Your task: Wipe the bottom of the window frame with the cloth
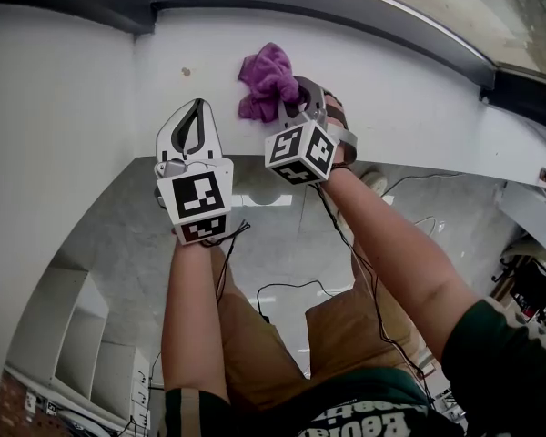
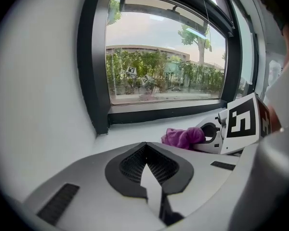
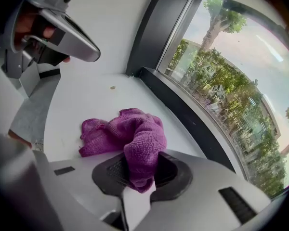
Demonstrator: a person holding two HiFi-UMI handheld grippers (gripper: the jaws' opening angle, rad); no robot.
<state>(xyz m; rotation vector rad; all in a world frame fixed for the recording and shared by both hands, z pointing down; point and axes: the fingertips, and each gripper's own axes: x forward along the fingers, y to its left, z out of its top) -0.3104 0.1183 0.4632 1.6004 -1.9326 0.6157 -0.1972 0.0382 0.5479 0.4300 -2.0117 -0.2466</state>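
While the right gripper [image 3: 140,170] pinches the purple cloth [image 3: 127,134] tight in its jaws, the cloth sits bunched on the white sill [image 3: 86,97], near the dark window frame [image 3: 183,112]. Close by, the left gripper [image 2: 147,166] has its jaws together, holding nothing.

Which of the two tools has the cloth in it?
The right tool: its jaws pinch the crumpled purple microfibre cloth on the white sill. The left tool has its jaws shut on nothing.
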